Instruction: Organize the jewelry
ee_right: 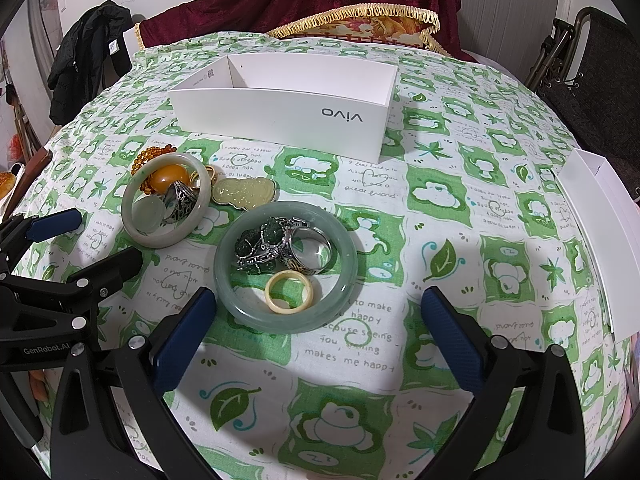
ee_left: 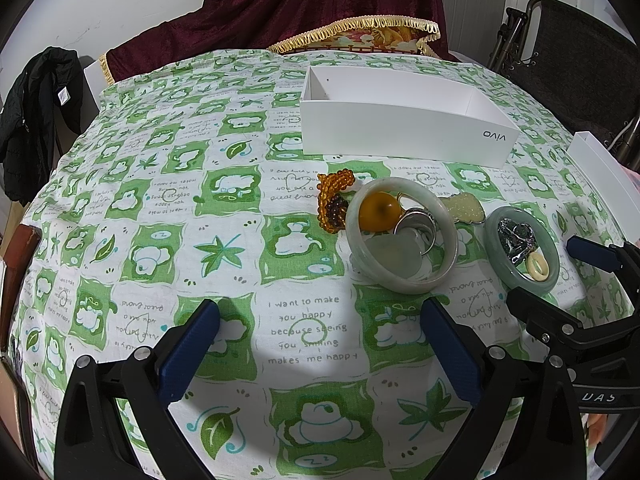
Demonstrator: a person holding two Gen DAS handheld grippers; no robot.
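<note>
A pale jade bangle [ee_left: 434, 200] [ee_right: 132, 222] lies on the green-patterned cloth, with an amber bead [ee_left: 378, 210], a silver ring and a pale disc inside it. A darker green bangle [ee_right: 344, 300] [ee_left: 490, 236] lies to its right, ringing a green-stone silver piece [ee_right: 256, 250], a silver ring [ee_right: 310, 254] and a cream ring [ee_right: 289, 292]. A pale carved pendant [ee_right: 244, 192] and amber bead strings [ee_left: 334, 188] lie beside them. The open white vivo box [ee_left: 400, 128] [ee_right: 280, 120] stands behind. My left gripper [ee_left: 320, 340] is open and empty before the pale bangle. My right gripper [ee_right: 320, 332] is open, just short of the green bangle.
A white box lid [ee_right: 600, 236] lies at the table's right edge. A dark red velvet cloth with gold fringe [ee_right: 360, 12] is behind the table. A black jacket [ee_left: 36, 100] hangs at the left and a dark chair [ee_left: 580, 60] stands at the right.
</note>
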